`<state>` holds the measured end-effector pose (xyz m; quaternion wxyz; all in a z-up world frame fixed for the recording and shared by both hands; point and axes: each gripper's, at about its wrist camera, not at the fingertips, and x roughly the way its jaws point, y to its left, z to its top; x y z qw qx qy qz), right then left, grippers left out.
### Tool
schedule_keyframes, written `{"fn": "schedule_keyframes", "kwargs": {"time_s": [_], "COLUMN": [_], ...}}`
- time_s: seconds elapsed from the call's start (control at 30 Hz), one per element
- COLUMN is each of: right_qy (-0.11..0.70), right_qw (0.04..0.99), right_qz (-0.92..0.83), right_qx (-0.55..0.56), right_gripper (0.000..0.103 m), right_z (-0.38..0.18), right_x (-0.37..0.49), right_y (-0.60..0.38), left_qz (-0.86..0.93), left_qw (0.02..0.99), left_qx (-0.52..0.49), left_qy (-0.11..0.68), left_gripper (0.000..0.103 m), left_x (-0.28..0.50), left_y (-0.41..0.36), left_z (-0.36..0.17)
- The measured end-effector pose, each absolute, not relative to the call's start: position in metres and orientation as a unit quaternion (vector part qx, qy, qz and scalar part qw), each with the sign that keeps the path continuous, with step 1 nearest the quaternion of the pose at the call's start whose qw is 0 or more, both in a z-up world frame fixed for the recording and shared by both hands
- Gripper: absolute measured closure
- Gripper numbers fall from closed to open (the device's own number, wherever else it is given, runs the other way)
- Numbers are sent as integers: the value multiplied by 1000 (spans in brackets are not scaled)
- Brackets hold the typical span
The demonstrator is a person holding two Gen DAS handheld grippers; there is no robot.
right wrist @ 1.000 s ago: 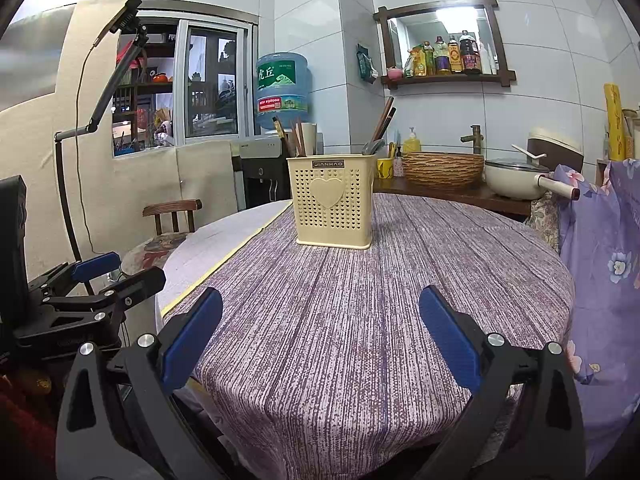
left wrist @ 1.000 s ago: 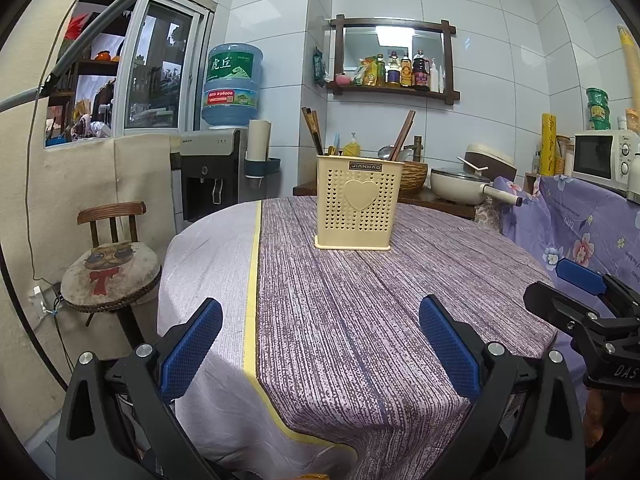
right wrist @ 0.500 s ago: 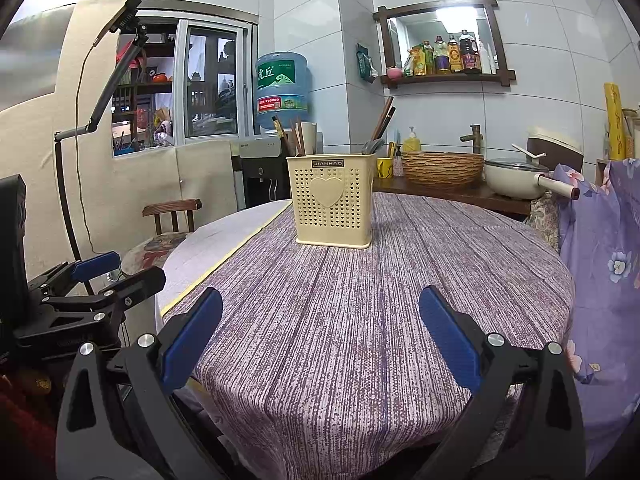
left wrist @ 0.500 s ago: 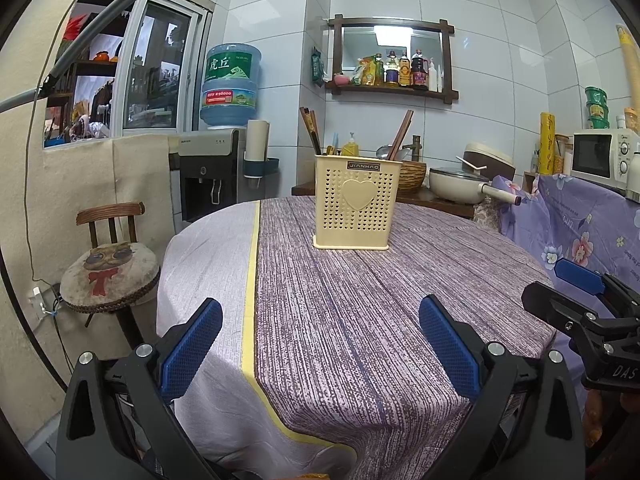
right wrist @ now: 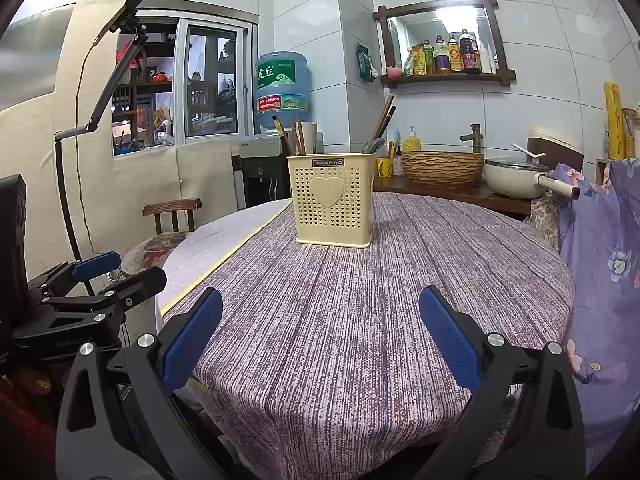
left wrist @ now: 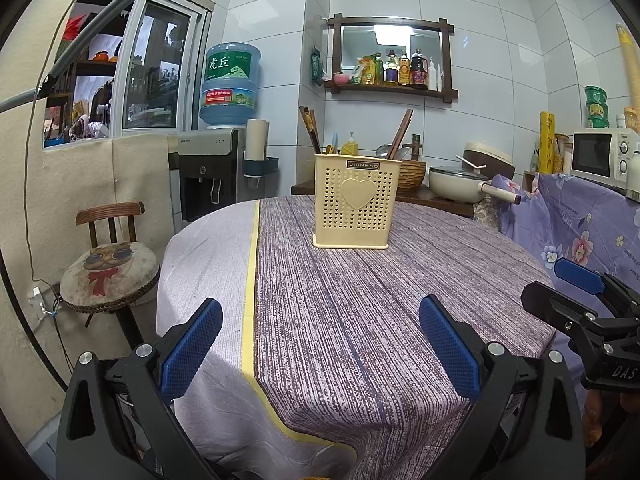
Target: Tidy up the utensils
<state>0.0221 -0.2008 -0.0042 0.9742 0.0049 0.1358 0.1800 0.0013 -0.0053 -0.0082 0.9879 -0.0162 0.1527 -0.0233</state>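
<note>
A cream perforated utensil holder [left wrist: 356, 200] [right wrist: 334, 200] with a heart on its front stands upright at the far middle of the round table. Brown chopsticks [left wrist: 310, 128] [right wrist: 294, 136] and a metal spoon [right wrist: 372, 146] stick out of its top. My left gripper [left wrist: 320, 338] hovers open at the table's near edge, nothing between its blue pads. My right gripper [right wrist: 320, 332] is also open and empty near the front edge. Each gripper also shows in the other's view: the right gripper [left wrist: 580, 292] at the far right, the left gripper [right wrist: 104, 272] at the far left.
The table wears a purple striped cloth [left wrist: 380, 300] with a yellow band over a white one. A small stool-chair [left wrist: 110, 268] stands left of the table. Behind are a water dispenser [left wrist: 216, 176], a woven basket [right wrist: 442, 168], a pan [right wrist: 516, 178] and a microwave [left wrist: 600, 156].
The left wrist view has drifted slightly, so the holder sits a touch higher and to the left. Both grippers stay open and empty.
</note>
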Motion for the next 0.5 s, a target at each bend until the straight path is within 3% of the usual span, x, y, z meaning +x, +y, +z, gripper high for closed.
{"fn": "schedule_keyframes", "kwargs": {"time_s": [0.5], "right_qy": [137], "right_qw": [974], "right_qz": [180], "right_qx": [4], "right_gripper": [6], "right_z": [-6], "right_x": [20], "right_y": [-199], "left_qz": [-25], "left_qw": [989], "left_qx": [-24], "left_qy": [143], "left_gripper": [5], "left_x": [-1], "left_y": [1], "left_z": [-6]}}
